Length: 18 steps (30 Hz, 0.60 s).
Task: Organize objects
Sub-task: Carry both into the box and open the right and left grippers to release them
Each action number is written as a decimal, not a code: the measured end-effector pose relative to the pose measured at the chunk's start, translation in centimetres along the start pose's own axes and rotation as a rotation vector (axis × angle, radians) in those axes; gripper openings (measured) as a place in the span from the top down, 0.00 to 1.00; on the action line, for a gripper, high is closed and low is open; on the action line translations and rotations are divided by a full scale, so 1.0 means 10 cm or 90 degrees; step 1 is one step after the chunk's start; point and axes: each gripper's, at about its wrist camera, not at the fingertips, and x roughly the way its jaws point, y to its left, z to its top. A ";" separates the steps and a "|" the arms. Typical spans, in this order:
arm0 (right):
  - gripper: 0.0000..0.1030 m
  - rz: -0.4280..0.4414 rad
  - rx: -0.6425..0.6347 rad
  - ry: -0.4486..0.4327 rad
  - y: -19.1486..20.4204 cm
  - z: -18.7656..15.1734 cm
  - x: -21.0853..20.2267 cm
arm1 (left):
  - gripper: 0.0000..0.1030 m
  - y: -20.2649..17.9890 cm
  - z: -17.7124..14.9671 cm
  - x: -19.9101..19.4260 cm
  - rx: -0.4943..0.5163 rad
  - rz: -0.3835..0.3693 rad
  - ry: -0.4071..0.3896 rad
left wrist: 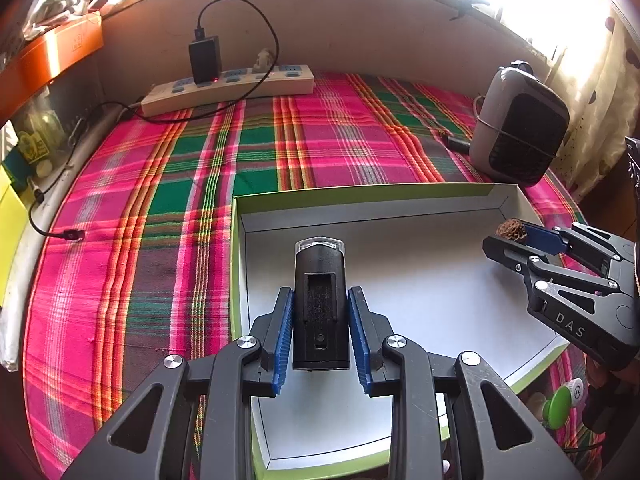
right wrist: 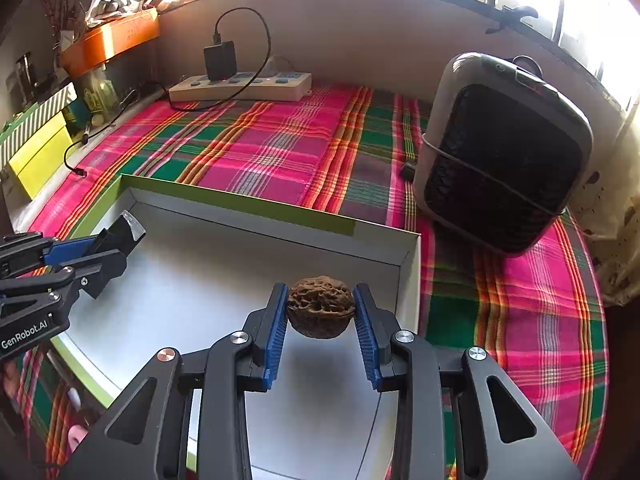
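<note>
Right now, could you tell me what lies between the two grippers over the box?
Nothing: only the bare white floor of the box lies between the left gripper and the right gripper, as the right wrist view shows.

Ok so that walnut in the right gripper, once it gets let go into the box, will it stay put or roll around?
The walnut looks round and hard, so it will probably roll a little on the smooth, flat floor of the box. Its wrinkled shell likely helps the right gripper hold it without slipping. The box walls should stop it from escaping.
</note>
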 end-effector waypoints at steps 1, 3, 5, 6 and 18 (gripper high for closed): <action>0.67 0.000 -0.002 0.001 0.00 0.00 0.01 | 0.76 0.00 0.00 0.00 0.002 0.001 -0.001; 0.67 -0.001 -0.005 0.003 0.01 0.01 0.03 | 0.76 -0.01 0.01 0.01 0.001 0.001 0.001; 0.67 -0.003 -0.004 0.005 0.01 0.01 0.04 | 0.76 -0.02 0.01 0.02 0.005 0.001 0.002; 0.67 -0.004 -0.003 0.007 0.02 0.01 0.05 | 0.76 -0.02 0.01 0.02 0.007 0.001 0.003; 0.67 -0.012 -0.009 0.018 0.05 0.01 0.10 | 0.76 -0.06 0.00 0.07 0.023 0.015 0.007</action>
